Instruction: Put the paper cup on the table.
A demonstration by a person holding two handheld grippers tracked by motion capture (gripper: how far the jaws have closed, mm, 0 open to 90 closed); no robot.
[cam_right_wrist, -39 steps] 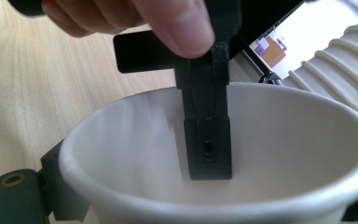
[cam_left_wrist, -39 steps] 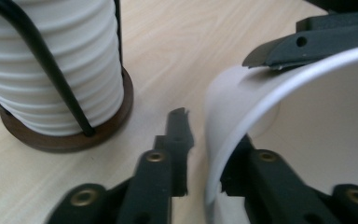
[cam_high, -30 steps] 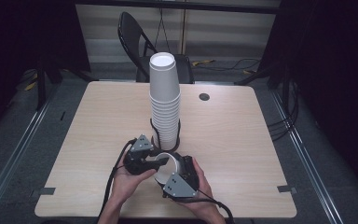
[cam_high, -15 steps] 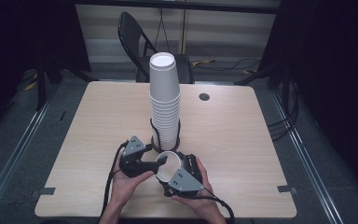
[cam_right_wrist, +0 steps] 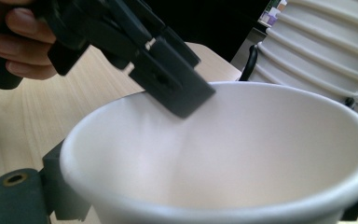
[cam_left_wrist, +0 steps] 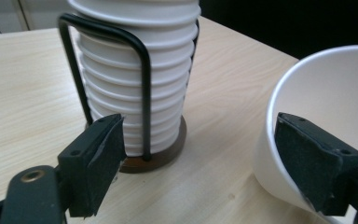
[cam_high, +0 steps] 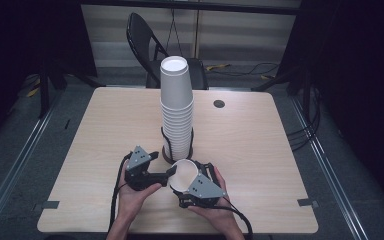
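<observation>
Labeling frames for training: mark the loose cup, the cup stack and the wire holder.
loose cup (cam_high: 184, 172), high view, inner wall.
cup stack (cam_high: 177, 107), high view, side of the stack.
wire holder (cam_left_wrist: 144, 88), left gripper view, upright black wire.

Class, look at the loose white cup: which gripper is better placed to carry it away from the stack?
Right. The right gripper clasps the cup; the left gripper has just opened, jaws apart.

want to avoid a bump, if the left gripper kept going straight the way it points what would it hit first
Likely the stack of white cups in its black wire holder, dead ahead between the left gripper's open jaws, which have just been opening. One pad already overlaps the loose cup's rim; contact is unclear.
</observation>
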